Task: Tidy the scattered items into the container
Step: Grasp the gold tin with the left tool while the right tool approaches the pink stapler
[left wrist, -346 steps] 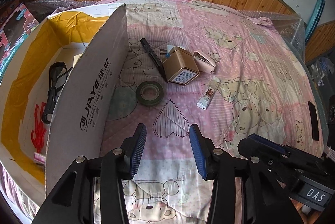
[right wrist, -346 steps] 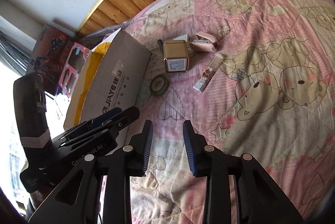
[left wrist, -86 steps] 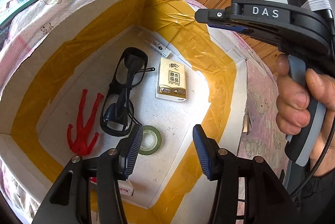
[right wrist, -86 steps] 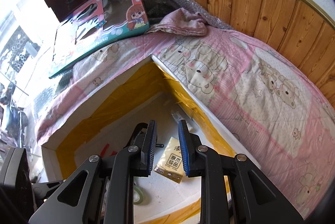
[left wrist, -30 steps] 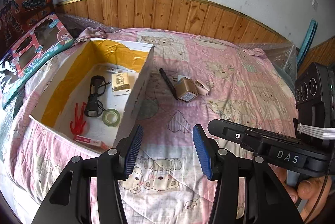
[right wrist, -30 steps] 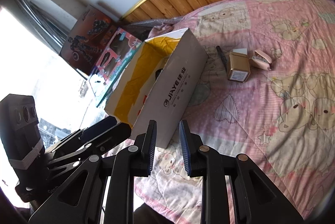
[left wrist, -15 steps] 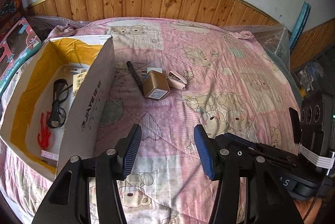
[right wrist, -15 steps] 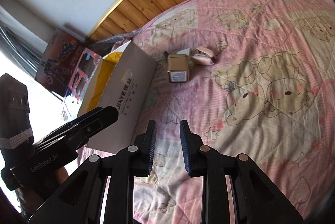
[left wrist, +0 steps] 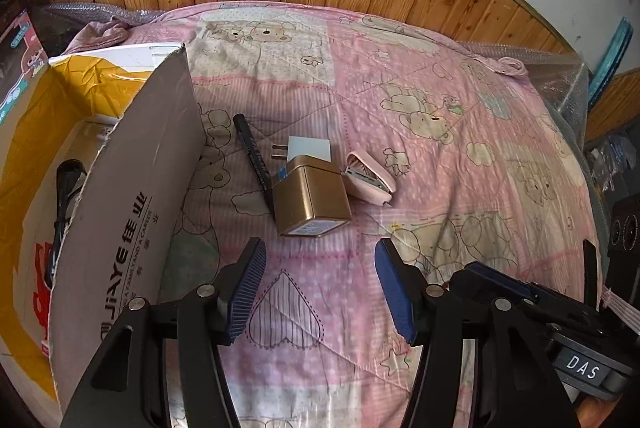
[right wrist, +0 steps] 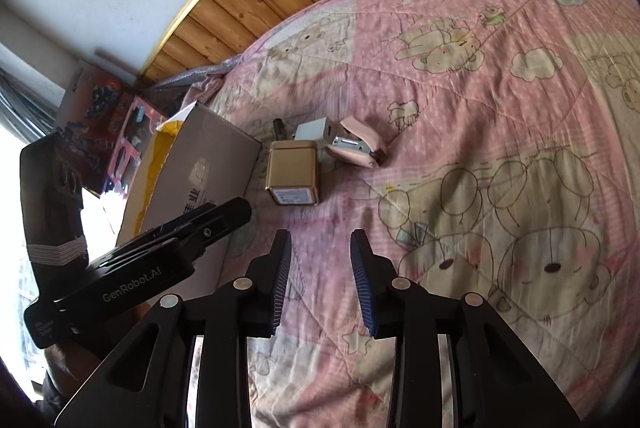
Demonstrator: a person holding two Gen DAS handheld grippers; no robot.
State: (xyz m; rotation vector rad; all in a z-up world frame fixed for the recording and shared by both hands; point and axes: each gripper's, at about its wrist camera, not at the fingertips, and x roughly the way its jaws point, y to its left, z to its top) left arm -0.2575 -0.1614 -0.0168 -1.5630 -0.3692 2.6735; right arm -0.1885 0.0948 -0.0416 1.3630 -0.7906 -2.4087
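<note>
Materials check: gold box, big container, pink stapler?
Gold box: probably metal tin, brushed satin sheen, rounded edges, paper label on its end. Container: corrugated cardboard, matte grey-brown with print, raw torn rim, yellow tape inside. Pink stapler: likely matte plastic shell around shiny metal inner parts.

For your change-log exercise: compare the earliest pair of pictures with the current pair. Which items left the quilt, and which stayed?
The tape roll and the small patterned tube are gone from the quilt; tape lay inside the cardboard box in between. Both the left gripper and right gripper are back over the quilt, open and empty. The gold tin, black pen, white plug and pink case stayed put.
</note>
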